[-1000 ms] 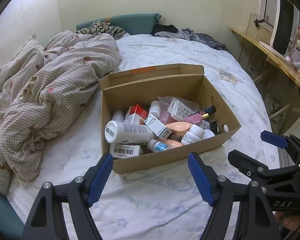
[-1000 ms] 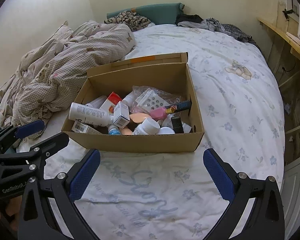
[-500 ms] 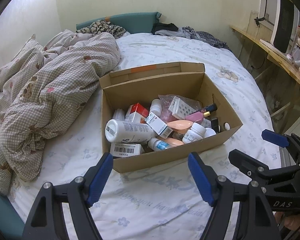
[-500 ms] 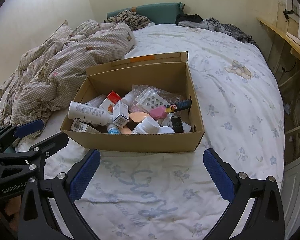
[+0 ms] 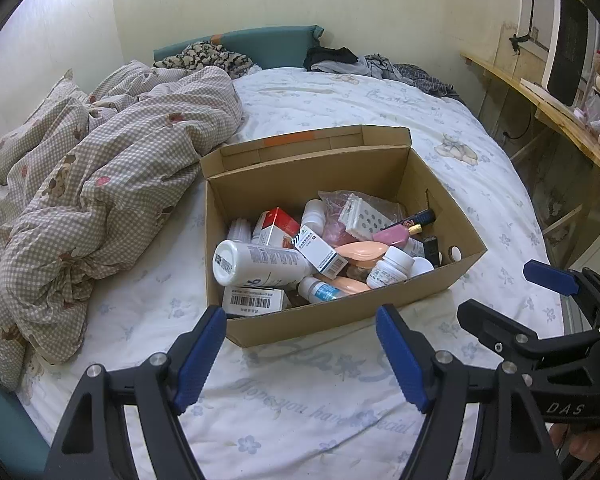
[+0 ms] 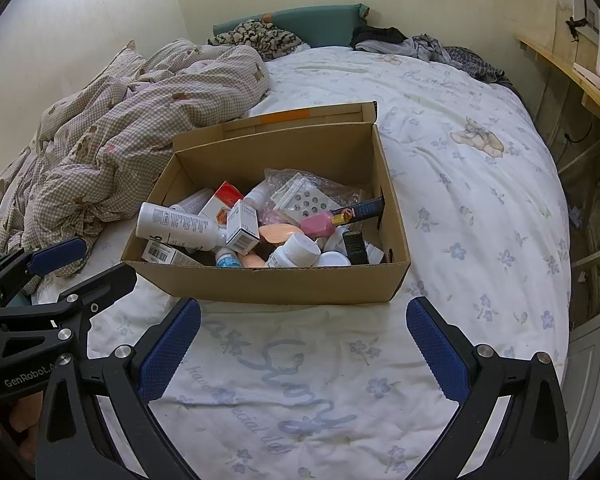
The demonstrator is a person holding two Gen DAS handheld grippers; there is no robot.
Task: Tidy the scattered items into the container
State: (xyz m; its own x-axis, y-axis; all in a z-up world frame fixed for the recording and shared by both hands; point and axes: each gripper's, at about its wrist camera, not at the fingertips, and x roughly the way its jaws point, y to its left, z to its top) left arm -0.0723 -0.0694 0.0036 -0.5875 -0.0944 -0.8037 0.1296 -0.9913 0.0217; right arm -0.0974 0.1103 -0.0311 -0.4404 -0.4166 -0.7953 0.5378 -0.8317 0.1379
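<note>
Both grippers hover over bedsheet [image 6: 460, 160], short of cardboard box [image 5: 340, 320]. Left gripper [image 5: 300, 356]: jaws spread wide, blue pads bare, nothing between, touching nothing. Right gripper [image 6: 304, 344]: jaws spread wider, empty too. Box sits mid-bed beside crumpled checked duvet [image 5: 100, 184], packed: white bottle [image 5: 260, 264] lying flat, medicine cartons, pink bottle [image 6: 320, 224], blister pack [image 5: 364, 218].

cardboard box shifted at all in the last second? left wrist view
No. The cardboard box sits in the same spot on the bedsheet, its far corner equally close to the checked quilt.
</note>
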